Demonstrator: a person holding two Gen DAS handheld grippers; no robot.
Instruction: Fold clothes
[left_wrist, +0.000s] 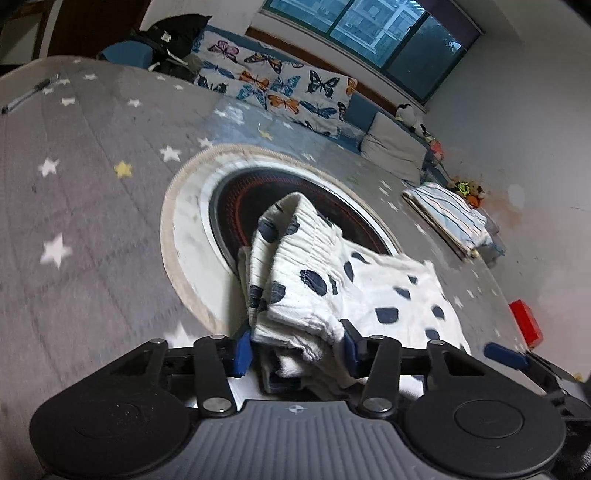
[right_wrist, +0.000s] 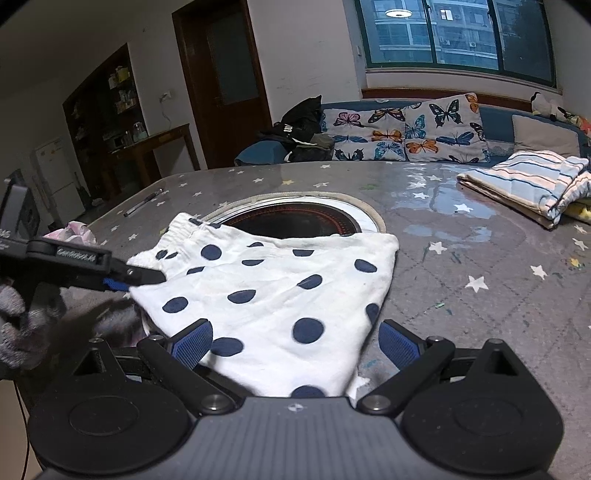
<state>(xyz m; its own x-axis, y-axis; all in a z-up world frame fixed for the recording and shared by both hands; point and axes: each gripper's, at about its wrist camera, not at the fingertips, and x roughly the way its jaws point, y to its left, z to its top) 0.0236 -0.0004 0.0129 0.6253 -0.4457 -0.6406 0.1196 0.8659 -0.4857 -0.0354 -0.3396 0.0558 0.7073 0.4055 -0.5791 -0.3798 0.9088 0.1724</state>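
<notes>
The white polka-dot garment (right_wrist: 280, 295) is spread on the star-patterned tabletop (right_wrist: 480, 266), partly over the round inset (right_wrist: 295, 221). Its bunched waistband is clamped by the left hand-held gripper (left_wrist: 295, 345). The right hand-held gripper (right_wrist: 295, 341) is held wide apart around the near hem, gripping nothing.

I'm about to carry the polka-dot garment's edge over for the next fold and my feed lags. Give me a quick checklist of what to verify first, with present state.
1. Left gripper has cloth between its fingers: ok, bunched waistband edge of the polka-dot garment is clamped.
2. Right gripper holding cloth: not ok, its jaws stand open astride the near hem.
3. Garment lies flat: ok on the right wrist view; the left side is lifted.
4. Landing area bare: not ok, the far edge overlaps the round burner.
5. Striped folded pile clear of the fold: ok, well apart.
6. Layers caught evenly: cannot tell.
</notes>
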